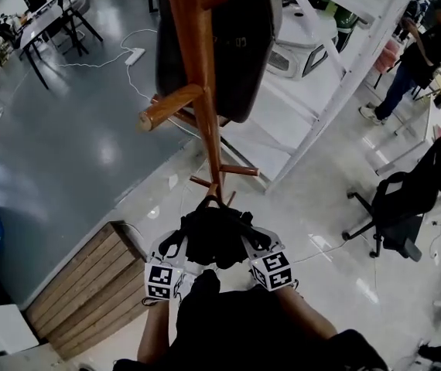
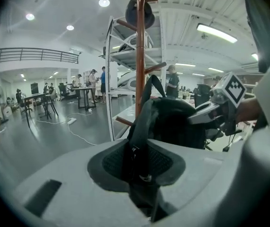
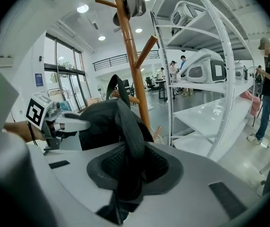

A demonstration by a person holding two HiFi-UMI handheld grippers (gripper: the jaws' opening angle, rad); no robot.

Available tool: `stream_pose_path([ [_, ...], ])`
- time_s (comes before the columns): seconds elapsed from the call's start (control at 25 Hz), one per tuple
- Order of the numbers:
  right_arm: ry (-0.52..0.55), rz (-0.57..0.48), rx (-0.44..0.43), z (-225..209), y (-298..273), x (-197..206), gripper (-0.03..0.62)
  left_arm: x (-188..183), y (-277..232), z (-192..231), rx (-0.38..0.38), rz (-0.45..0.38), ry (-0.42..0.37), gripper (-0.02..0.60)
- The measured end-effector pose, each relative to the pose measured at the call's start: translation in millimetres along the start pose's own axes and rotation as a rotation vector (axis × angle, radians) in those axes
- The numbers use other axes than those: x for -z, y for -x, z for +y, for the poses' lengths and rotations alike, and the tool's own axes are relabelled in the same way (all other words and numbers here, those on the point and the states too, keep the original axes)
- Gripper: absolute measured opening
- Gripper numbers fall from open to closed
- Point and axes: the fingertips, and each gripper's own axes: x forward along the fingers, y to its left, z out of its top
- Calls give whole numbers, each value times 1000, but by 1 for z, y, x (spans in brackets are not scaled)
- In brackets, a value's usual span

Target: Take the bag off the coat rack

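Close against the pole of the coat rack [image 1: 203, 91], the black bag [image 1: 217, 238] hangs in the air between my two tongs, clear of the floor. In the left gripper view the left tongs [image 2: 142, 165] are clenched on one dark strap [image 2: 142, 122] of the bag, which runs up from between the pads to the bag's body just ahead. In the right gripper view the right tongs [image 3: 125, 167] are clenched the same way on a second strap [image 3: 131, 126], thick and folded over the pads. The two tongs face each other across the bag, one on either side.

A loop handle [image 2: 152, 85] stands up from the bag right beside the pole and just under a short wooden peg [image 2: 155, 69]. I cannot tell whether it is hooked over any peg.

A dark cap [image 3: 134, 1] sits at the top of the rack. White shelving [image 3: 206, 103] stands just behind the rack, and a person [image 3: 268, 89] stands at the far right of it.
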Motion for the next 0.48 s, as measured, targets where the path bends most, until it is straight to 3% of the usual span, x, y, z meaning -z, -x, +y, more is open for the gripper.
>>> stream_pose_path([
  [0.48,49,-2,-130,-14,56,9,74,-8,32,-66,-104,-8,52,94],
])
